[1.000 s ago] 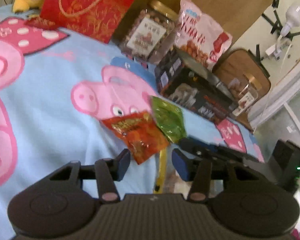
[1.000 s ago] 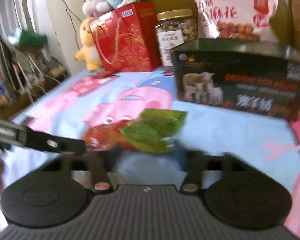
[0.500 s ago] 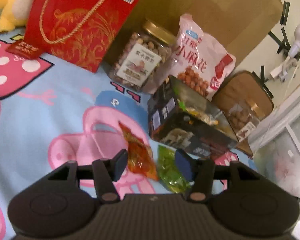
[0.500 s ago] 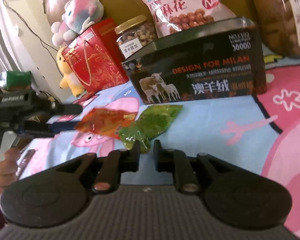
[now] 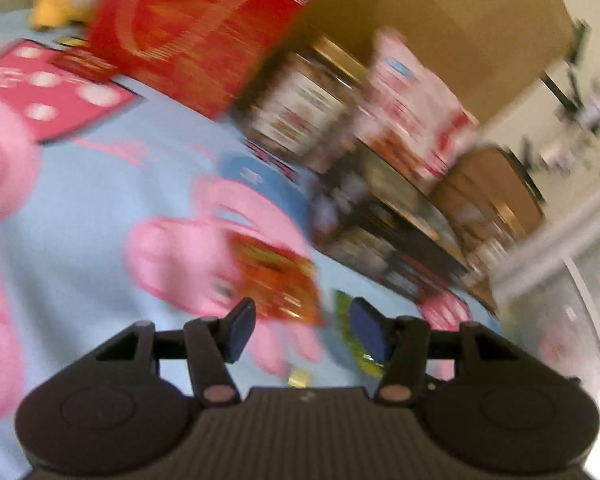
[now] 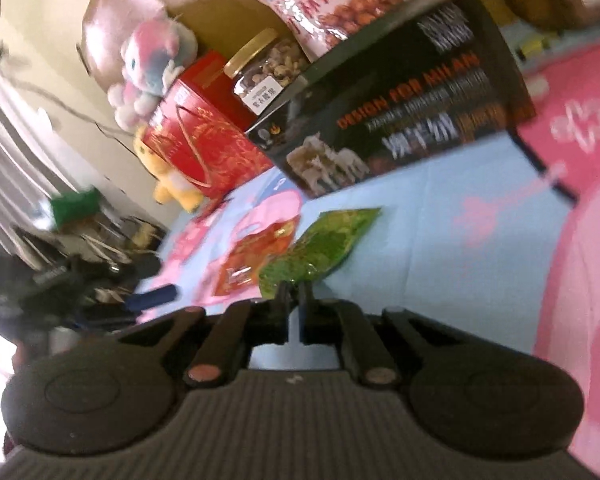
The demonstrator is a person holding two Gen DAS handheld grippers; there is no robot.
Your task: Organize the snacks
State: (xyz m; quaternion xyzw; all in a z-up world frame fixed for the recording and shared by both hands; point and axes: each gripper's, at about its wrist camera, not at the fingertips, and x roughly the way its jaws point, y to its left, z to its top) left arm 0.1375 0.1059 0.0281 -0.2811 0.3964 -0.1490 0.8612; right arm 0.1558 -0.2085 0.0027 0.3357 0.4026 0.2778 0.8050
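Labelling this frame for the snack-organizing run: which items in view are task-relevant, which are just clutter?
Task items:
green snack packet, its near end pinched by the shut right gripper
orange snack packet, ahead of the open left gripper
black box, likely the container

Clutter:
red gift bag
nut jar
pink snack bag
plush toys
cartoon bedsheet

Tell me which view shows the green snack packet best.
The right wrist view: the green snack packet lies there whole on the blanket. In the left wrist view only a blurred part shows behind a finger.
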